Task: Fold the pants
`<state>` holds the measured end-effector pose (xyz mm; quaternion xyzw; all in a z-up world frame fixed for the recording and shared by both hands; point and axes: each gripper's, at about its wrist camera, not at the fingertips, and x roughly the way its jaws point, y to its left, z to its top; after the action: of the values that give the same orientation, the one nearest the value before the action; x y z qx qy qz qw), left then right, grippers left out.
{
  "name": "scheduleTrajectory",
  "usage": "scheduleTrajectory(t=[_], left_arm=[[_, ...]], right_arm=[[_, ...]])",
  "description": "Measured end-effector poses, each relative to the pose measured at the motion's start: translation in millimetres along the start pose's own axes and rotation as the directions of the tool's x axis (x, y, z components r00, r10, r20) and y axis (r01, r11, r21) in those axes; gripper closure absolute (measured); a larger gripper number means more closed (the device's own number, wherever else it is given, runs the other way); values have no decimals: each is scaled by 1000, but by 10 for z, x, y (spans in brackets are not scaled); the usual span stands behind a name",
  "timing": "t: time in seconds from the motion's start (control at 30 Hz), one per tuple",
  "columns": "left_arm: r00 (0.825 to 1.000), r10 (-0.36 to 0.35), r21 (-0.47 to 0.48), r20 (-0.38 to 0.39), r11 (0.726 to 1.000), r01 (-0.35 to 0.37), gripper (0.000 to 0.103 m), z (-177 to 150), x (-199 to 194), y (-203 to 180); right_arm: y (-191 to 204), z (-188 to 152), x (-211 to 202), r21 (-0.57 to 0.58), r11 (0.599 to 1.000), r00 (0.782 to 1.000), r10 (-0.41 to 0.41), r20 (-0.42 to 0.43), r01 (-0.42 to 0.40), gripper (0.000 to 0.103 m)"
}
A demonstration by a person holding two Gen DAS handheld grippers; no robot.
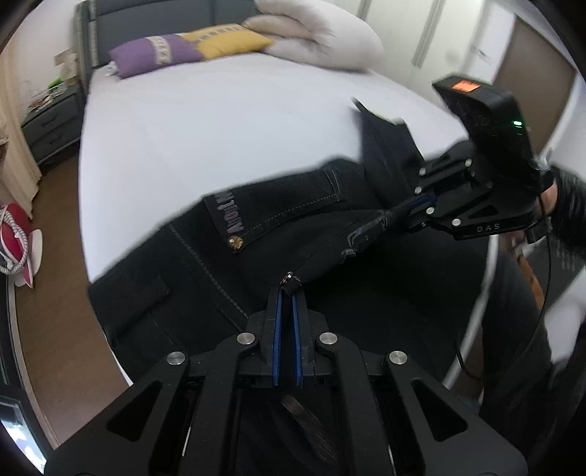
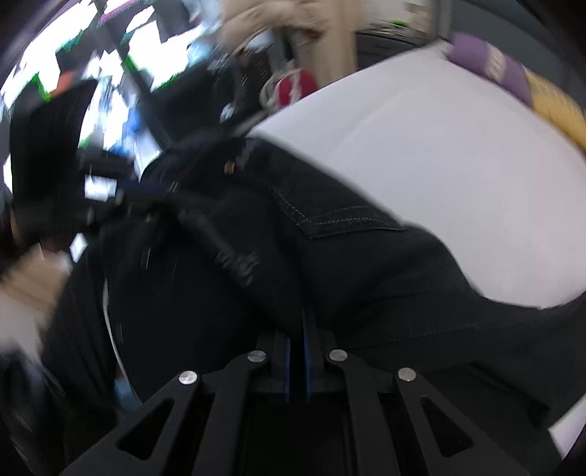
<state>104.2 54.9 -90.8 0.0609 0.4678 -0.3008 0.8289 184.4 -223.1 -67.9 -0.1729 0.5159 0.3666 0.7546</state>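
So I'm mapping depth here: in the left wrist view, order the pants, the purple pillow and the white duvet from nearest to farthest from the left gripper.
1. Pants: pinched in the left gripper fingers, at the bed's near edge.
2. Purple pillow: far left, at the headboard.
3. White duvet: far right of the pillow; too close to rank against it.

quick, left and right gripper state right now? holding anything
Left gripper: closed, pinching the waistband edge of the black pants.
Right gripper: closed on the black pants too, further along the waistband.
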Motion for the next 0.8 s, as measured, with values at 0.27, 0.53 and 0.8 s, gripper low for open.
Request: scheduleTrajectory(t=[0.27,0.53,0.8], left_arm=[[992,-90,39,-89,995,94,99,-619,-76,-555],[989,-91,68,-113,993,99,99,-705,-146,-660],[989,-70,47,-127,996,76,98,-833,-63,-667]], right_arm=[[863,-478,-3,-217,971,985,-132,-115,104,96],[1110,-501,-39,-227,959,970,-205,-132,171,96],[1119,-675,178,-254,941,952,-266,-149,223,95]])
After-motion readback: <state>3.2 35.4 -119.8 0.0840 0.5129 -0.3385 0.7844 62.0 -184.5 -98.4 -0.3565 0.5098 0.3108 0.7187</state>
